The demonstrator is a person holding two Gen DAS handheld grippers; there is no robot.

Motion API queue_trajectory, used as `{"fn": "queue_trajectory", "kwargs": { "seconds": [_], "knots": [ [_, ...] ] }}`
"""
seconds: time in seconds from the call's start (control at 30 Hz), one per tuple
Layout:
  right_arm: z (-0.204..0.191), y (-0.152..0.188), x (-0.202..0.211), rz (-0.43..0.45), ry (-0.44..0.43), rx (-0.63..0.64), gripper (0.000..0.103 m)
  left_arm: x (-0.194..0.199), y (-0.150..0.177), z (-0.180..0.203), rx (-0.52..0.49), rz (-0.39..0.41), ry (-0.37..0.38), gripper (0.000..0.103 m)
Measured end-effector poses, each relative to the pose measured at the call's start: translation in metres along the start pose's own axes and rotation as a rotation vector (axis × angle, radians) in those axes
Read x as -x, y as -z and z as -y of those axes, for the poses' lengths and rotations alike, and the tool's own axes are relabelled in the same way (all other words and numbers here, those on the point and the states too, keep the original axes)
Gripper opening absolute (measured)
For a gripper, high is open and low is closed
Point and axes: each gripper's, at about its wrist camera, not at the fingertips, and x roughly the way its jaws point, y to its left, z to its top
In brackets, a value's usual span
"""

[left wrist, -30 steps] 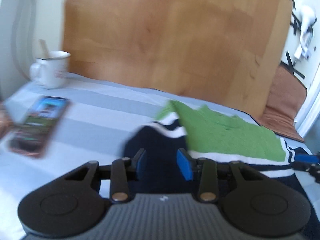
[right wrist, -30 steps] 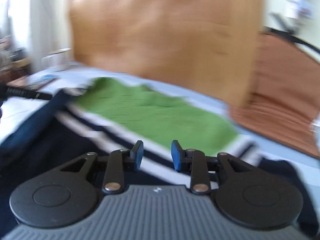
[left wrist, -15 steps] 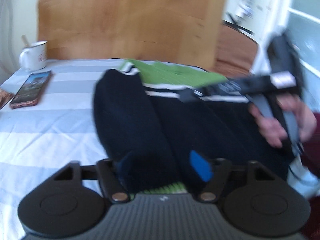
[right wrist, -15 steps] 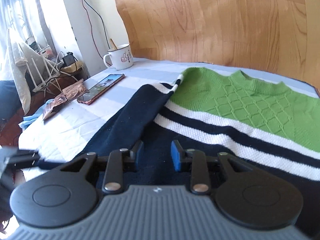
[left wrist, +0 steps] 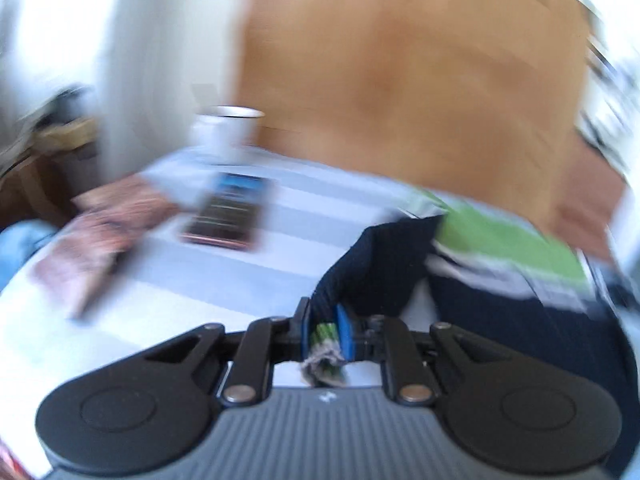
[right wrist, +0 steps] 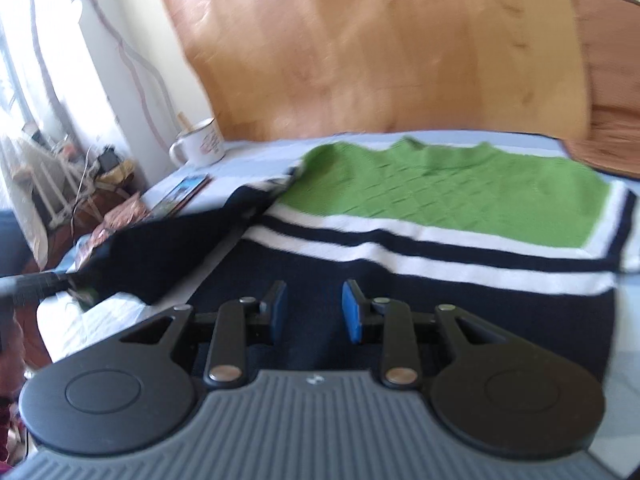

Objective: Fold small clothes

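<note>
- Left gripper nearest in its own view, jaws closing on the sleeve cuff, a green-and-pale ribbed edge poking out behind the blue pads.
- Dark navy sleeve rising from that pinch and running away toward the body of the sweater.
- Right gripper low over the navy lower part of the sweater, jaws spread partway, nothing pinched between the blue pads.
- Sweater spread flat on a bed with a pale blue-and-white striped sheet: navy at the near end, then white and navy stripes, then a green knitted panel farthest off.
- At the left edge of the right wrist view, the sleeve stretched out to the side, its end at a dark blurred shape, probably the other gripper.
- Beyond the sleeve, a phone lying flat on the sheet, screen up, well apart from the sweater.
- Just beside the phone, a brownish patterned item, too blurred to name.
- Farther back, a white mug near the bed's far corner.
- Behind everything, a wooden headboard upright along the bed's far edge.
</note>
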Motion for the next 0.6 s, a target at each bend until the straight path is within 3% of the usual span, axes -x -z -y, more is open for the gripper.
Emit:
{"fn": "queue_trajectory", "kwargs": {
  "seconds": [0.07, 0.1, 0.17, 0.3, 0.33, 0.47, 0.6],
  "knots": [
    [0.009, 0.001, 0.011, 0.034, 0.017, -0.033, 0.033, -0.007, -0.01, -0.03, 0.122, 0.005, -0.07, 0.014],
    [0.013, 0.002, 0.017, 0.047, 0.026, -0.049, 0.033, -0.013, -0.012, -0.043, 0.178, -0.006, -0.103, 0.019],
    [0.022, 0.004, 0.032, 0.07, 0.041, -0.067, 0.034, -0.025, -0.013, -0.058, 0.243, -0.039, -0.15, 0.02],
    [0.042, 0.011, 0.079, 0.112, 0.074, -0.064, 0.036, -0.016, -0.003, -0.054, 0.192, -0.027, -0.133, 0.045],
    [0.047, 0.012, 0.091, 0.116, 0.095, -0.064, 0.037, -0.01, -0.001, -0.05, 0.17, -0.02, -0.126, 0.045],
    [0.062, 0.027, 0.141, 0.105, 0.227, -0.053, 0.041, 0.014, 0.01, -0.033, 0.072, -0.021, -0.021, 0.045],
    [0.074, 0.059, 0.166, 0.044, 0.258, -0.101, 0.043, 0.024, 0.038, -0.007, 0.011, -0.157, 0.221, 0.047]
  ]
}}
